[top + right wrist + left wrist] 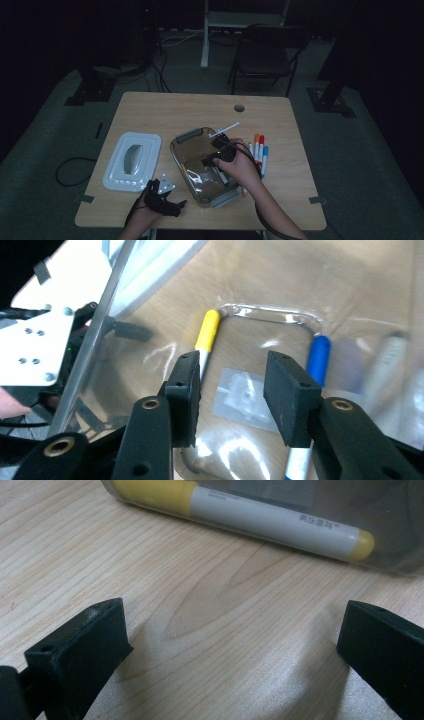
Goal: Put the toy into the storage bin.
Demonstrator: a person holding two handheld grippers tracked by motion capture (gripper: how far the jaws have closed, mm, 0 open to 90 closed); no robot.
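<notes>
Your left gripper [170, 196] sits lowest in the high view, at the bottom left of the table [150, 107], jaws spread wide with nothing between them. Just above it lies the white lid [133, 161]. At centre is the clear box [200, 165], and your right gripper [216, 152] hangs over its middle. Right of the box, four markers [259, 152] lie side by side on the wood.

Left gripper view: your two black jaws stand far apart at the lower corners, bare wood between them. Across the top of the frame, the yellow marker [245, 515] lies inside the box, behind its clear wall [395, 540].

Right gripper view: your jaws stand partly open at lower centre, gripping nothing. Beyond them, through the box floor, the yellow marker [206, 335] lies at upper centre and a blue marker [318, 360] to its right. Your left gripper [35, 350] shows at the left edge.
</notes>
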